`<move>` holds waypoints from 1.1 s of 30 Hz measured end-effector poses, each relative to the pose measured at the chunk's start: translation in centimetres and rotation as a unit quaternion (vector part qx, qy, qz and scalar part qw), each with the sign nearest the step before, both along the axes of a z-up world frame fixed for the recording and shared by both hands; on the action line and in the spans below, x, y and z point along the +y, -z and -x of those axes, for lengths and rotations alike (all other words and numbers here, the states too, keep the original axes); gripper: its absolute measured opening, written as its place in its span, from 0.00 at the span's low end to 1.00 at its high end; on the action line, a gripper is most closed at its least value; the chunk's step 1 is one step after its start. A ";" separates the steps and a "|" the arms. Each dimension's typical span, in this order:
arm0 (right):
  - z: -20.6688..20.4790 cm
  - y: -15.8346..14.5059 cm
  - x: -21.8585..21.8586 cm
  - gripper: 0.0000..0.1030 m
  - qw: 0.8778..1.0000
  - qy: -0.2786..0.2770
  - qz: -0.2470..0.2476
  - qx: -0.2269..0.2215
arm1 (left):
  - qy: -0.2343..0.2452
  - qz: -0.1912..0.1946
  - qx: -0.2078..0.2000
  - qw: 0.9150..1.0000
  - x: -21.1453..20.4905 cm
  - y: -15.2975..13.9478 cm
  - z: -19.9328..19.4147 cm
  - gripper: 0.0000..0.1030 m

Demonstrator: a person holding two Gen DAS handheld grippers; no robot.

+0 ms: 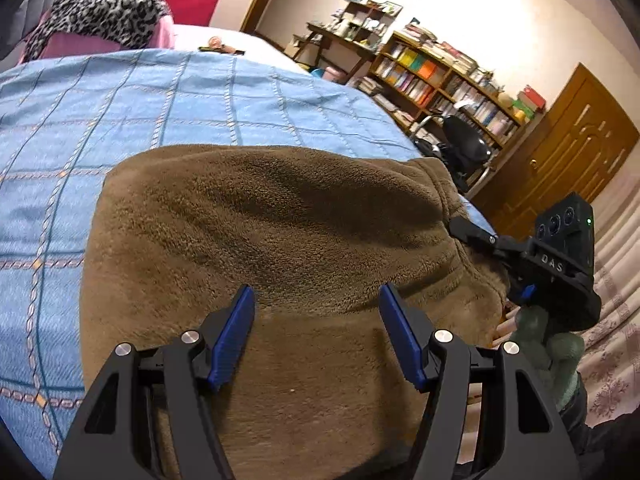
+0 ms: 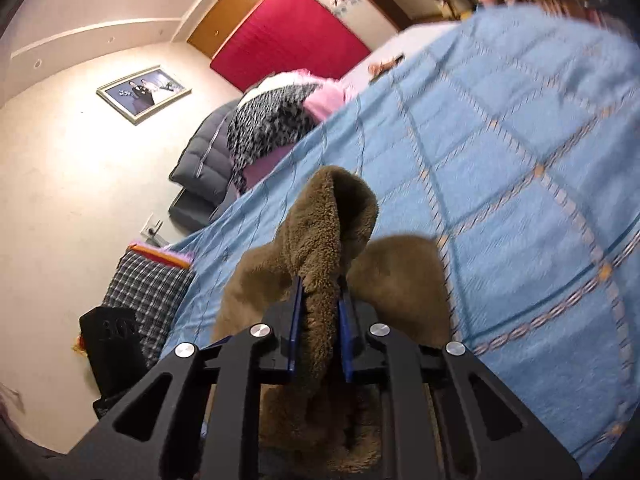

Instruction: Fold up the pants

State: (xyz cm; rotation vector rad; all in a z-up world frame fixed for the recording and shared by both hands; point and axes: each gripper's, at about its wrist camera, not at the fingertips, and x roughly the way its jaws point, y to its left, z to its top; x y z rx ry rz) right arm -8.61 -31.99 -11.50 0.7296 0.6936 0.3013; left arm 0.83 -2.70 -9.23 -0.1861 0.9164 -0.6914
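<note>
Brown fleece pants [image 1: 280,240] lie spread on a blue checked bedspread [image 1: 100,120]. My left gripper [image 1: 316,308] is open and empty, hovering just over the near part of the pants. My right gripper [image 2: 320,312] is shut on a bunched fold of the brown pants [image 2: 332,220], which stands up between its blue pads. In the left wrist view the right gripper [image 1: 476,236] shows at the pants' right edge, held by a green-gloved hand [image 1: 548,344].
The blue bedspread [image 2: 520,160] covers the bed. A leopard-print and pink pile of clothes [image 1: 104,12] lies at the far end, with a red headboard [image 2: 288,36] behind. Bookshelves [image 1: 440,76], a black chair [image 1: 464,144] and a wooden door [image 1: 568,152] stand right of the bed.
</note>
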 end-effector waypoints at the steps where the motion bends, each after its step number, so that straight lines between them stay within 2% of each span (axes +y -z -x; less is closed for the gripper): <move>1: -0.1 0.2 -0.2 0.12 1.000 0.006 0.007 0.003 | 0.005 -0.002 -0.001 1.000 -0.3 0.1 0.0 0.63; 5: -0.5 3.5 -1.2 0.10 0.999 0.019 0.014 0.047 | 0.009 -0.024 0.008 1.000 -0.7 2.1 -0.1 0.63; 8: -0.5 5.5 -0.9 0.10 0.998 0.015 0.012 0.066 | 0.017 -0.043 -0.006 0.999 -0.7 2.9 0.4 0.63; 10: -0.2 4.8 -0.6 0.11 0.998 0.022 0.036 0.056 | 0.017 -0.040 -0.002 0.999 -0.6 2.6 0.5 0.63; 13: -0.1 2.1 0.1 0.24 0.993 0.044 0.106 0.032 | 0.003 -0.021 0.009 1.000 -0.1 1.8 -0.1 0.64; 15: -0.2 0.6 0.7 0.34 0.990 0.047 0.132 0.013 | -0.010 -0.009 0.008 1.000 0.4 1.1 -0.7 0.64; 19: -1.1 -1.4 3.2 0.35 0.987 0.030 0.156 -0.009 | -0.051 -0.005 -0.003 0.999 1.4 -0.1 -2.5 0.64; 22: -2.4 -1.6 5.5 0.35 0.985 0.005 0.170 -0.014 | -0.082 -0.002 0.001 0.997 2.2 -0.4 -4.3 0.64; 28: -5.2 2.1 5.6 0.35 0.984 0.011 0.176 0.039 | -0.105 0.004 0.015 0.994 2.5 1.0 -6.8 0.64; 33: -5.9 5.2 5.1 0.34 0.983 0.008 0.180 0.045 | -0.099 -0.003 0.005 0.995 2.1 2.8 -7.0 0.64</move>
